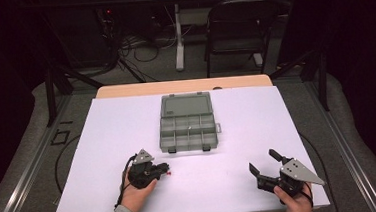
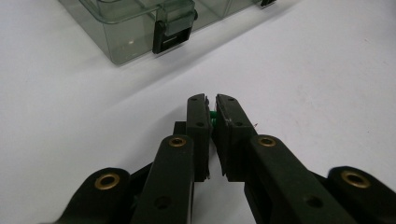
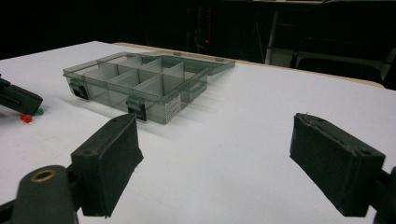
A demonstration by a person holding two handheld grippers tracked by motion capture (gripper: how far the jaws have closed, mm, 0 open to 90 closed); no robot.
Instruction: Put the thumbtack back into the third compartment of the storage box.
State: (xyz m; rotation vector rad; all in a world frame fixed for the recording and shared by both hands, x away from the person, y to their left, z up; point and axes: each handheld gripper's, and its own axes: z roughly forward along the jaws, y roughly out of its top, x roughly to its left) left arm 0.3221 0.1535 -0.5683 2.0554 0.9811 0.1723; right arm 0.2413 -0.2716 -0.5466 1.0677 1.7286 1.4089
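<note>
White covering is spread over the tabletop (image 1: 104, 157), with a dark room, cables and a folding chair (image 1: 238, 30) seen at the far side. At the near left of the tabletop, a small green pin (image 2: 213, 114) is pinched between the jaws of the left gripper (image 2: 211, 103), which are closed nearly together on it with only a narrow slit left between the pads. A red pin (image 3: 26, 119) is seen lying on the white surface just beside the green one, close to the tip of that gripper. The left gripper is held low over the tabletop by the left hand (image 1: 138, 192), its jaws pointed to the right. Farther off, at the middle of the tabletop, a clear grey compartment box (image 1: 188, 128) is set with its lid laid open towards the far side; its compartments are divided by thin walls, and two dark latches are carried on its near wall. At the near right, well apart from the box, the right gripper (image 1: 263, 162) is held with its jaws spread wide, and nothing is seen between them.
</note>
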